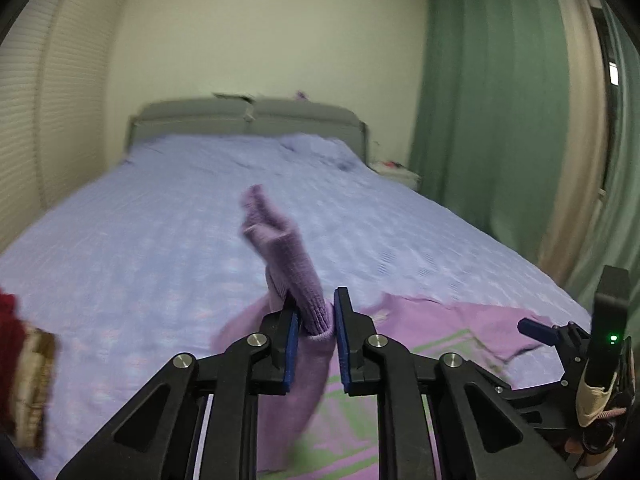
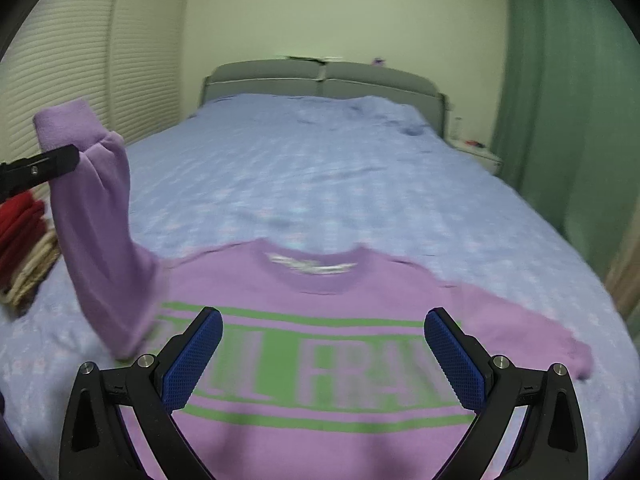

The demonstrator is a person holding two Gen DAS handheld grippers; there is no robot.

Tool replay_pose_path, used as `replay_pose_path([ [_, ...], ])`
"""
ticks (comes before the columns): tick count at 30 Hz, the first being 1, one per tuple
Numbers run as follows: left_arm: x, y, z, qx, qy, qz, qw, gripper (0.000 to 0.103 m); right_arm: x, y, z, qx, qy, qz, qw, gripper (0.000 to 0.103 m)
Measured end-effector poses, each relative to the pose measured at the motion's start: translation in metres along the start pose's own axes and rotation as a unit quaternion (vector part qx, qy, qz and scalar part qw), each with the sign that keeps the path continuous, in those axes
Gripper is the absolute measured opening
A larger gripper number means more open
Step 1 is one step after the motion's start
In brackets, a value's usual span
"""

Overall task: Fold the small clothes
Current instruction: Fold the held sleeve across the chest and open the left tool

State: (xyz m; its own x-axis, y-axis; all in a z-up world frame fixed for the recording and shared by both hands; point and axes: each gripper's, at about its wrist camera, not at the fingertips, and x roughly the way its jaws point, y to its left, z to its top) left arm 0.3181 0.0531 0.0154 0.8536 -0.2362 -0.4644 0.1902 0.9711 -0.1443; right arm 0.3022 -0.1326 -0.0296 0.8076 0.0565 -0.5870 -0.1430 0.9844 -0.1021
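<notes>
Left tool [image 1: 314, 334] pinches the raised sleeve [image 2: 96, 216]; right tool [image 2: 322, 354] hangs spread above the sweater [image 2: 320, 440]. A loose pinch risks dropping the sleeve.

A grey headboard [image 2: 320, 76] sits at upper centre, green curtains [image 1: 492, 92] hang at right, and white slatted doors [image 2: 80, 60] fill the upper left.

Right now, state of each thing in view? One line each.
Left claw: shut on the left sleeve.
Right claw: open, holding nothing, above the sweater.
Left sleeve: lifted off the bed, cuff up.
Purple sweater: flat on the bed, front up, unfolded.
Right sleeve: spread out flat.
Folded clothes stack: at bed's left edge.
Green curtain: drawn.
</notes>
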Motion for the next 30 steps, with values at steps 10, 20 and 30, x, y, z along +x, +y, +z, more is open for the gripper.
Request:
replay_pose_path([
  [10,0.111,-0.077,-0.057,0.022,0.128,-0.004,0.9915,0.016,-0.006,-0.075,-0.033,0.041,0.023,-0.040,0.998,0.102],
  [20,0.057,-0.075,-0.060,0.055,0.084,-0.013,0.9949,0.063,-0.006,-0.088,-0.048,0.062,0.031,-0.030,0.997,0.102],
  [30,0.001,0.005,-0.116,0.097,0.102,0.039,0.9893,0.059,0.029,-0.044,-0.050,0.069,0.044,0.055,0.995,0.090],
])
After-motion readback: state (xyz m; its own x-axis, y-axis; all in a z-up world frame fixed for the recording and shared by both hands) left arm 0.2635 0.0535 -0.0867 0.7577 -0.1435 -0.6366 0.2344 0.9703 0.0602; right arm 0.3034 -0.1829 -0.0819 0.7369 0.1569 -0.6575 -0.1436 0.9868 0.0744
